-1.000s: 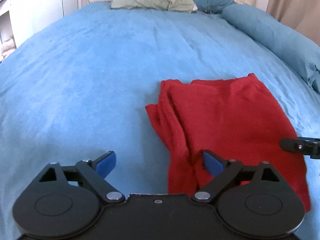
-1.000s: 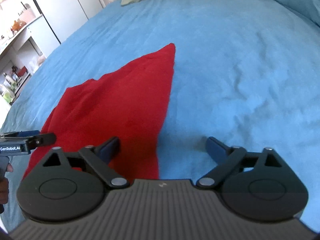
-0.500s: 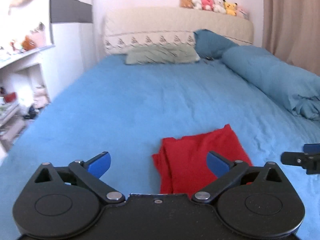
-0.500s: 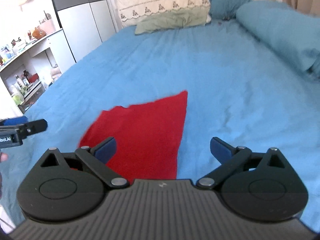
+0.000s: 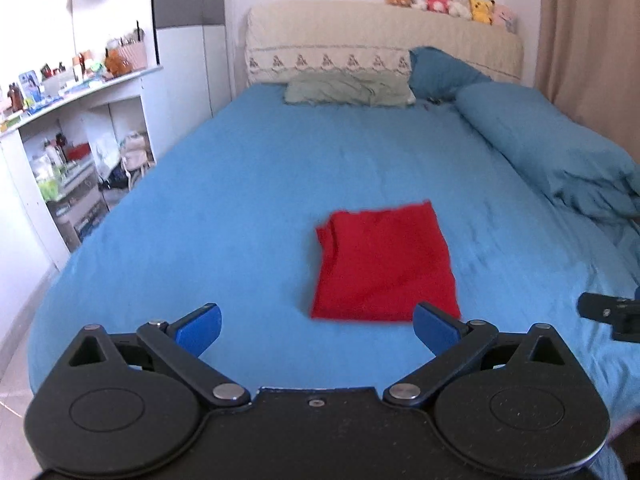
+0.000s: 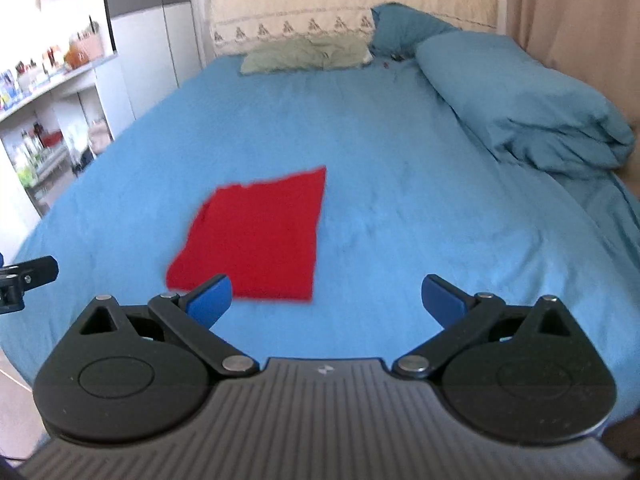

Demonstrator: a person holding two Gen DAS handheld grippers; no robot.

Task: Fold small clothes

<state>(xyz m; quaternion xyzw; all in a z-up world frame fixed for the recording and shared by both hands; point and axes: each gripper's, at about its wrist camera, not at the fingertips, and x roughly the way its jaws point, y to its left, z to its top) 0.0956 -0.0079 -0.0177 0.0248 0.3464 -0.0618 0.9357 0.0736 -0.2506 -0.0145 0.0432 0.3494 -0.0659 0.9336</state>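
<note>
A small red garment lies folded into a flat rectangle on the blue bed sheet, near the foot of the bed; it also shows in the right wrist view. My left gripper is open and empty, held above and short of the garment's near edge. My right gripper is open and empty, also back from the garment, which lies ahead to its left. Each gripper's tip shows at the edge of the other's view.
A rolled blue duvet lies along the bed's right side. Green and blue pillows sit at the headboard, with plush toys on top. White shelves with clutter stand to the left. A curtain hangs at right.
Both grippers have pulled back and up from the red garment, which stays flat on the bed. The garment looks smaller and the whole room has come into view.
</note>
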